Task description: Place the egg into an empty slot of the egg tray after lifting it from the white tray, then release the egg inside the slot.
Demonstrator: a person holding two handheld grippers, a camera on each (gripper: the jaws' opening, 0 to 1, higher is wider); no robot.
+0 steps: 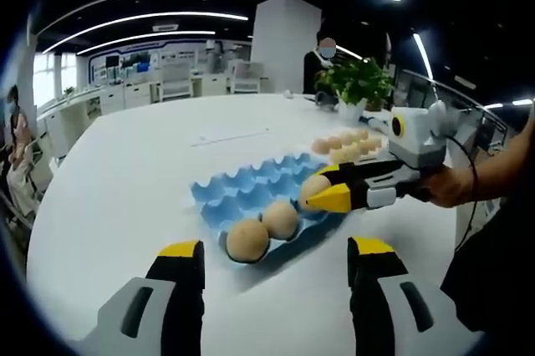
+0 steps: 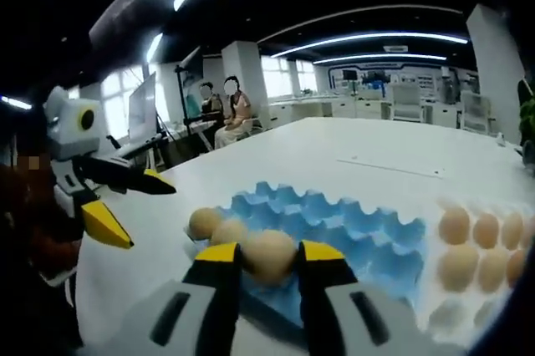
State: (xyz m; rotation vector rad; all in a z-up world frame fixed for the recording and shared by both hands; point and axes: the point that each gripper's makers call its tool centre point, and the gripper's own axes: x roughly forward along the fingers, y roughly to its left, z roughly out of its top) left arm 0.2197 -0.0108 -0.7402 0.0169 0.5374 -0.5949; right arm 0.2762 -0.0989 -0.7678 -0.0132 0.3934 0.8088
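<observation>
While we hold the right gripper low over the blue egg tray, its two yellow-tipped jaws are closed on a brown egg, which sits between the tips at the tray's near edge. Two more eggs rest in slots just to the left of the held one, along the same near edge. From the left gripper view we see the same moment from the other side: the right gripper reaches in from the right, its tips clamped on the egg above a slot on the right side of the blue egg tray. The other two eggs lie side by side in the tray's front row.

Our left gripper hangs well short of the tray with its jaws spread wide and nothing between them. In the right gripper view it shows at the left, jaws parted.

Beyond the blue tray stands the white tray, holding rows of eggs. Everything rests on a large white table, with a potted plant at its far end.
</observation>
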